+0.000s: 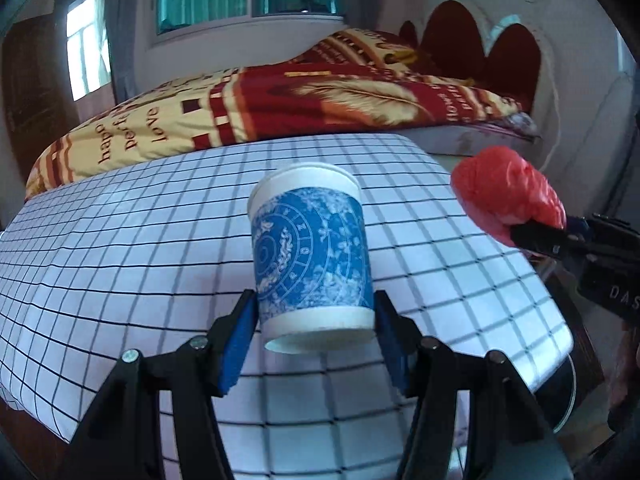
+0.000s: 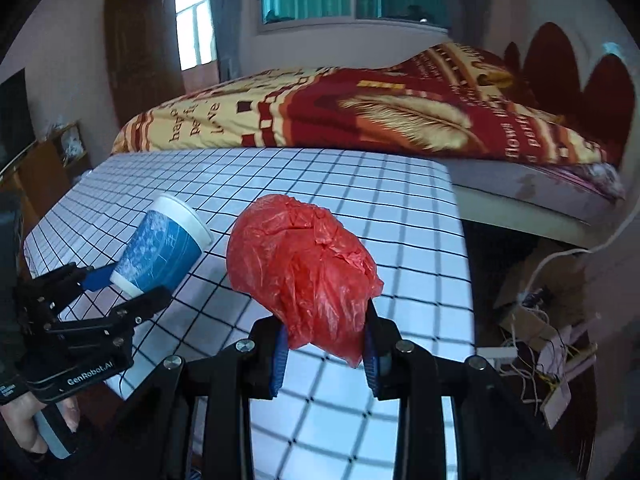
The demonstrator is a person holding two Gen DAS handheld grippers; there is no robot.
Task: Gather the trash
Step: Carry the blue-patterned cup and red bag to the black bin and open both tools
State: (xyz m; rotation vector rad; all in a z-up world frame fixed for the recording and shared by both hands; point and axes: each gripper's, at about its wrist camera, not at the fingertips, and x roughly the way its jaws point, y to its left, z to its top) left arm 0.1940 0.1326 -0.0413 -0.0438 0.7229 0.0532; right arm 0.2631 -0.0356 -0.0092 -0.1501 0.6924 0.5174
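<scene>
The left tongs (image 1: 316,344) grip a paper cup (image 1: 310,256), white with a blue patterned band, by its base; the blue pads press on both sides. The cup hangs in the air above the counter (image 1: 120,248), which wears a white cloth with a dark grid. Its long axis runs away from the tongs, mouth toward the far side and tilted up; in the right wrist view it leans up and to the right. To its right, the right tongs (image 2: 326,354) are clamped on a crumpled red plastic bag (image 2: 304,268), pinched at its lower end, the bulk of it bulging up and away above the counter. Beyond the counter lies a bed (image 2: 360,120) with a red and yellow quilt
</scene>
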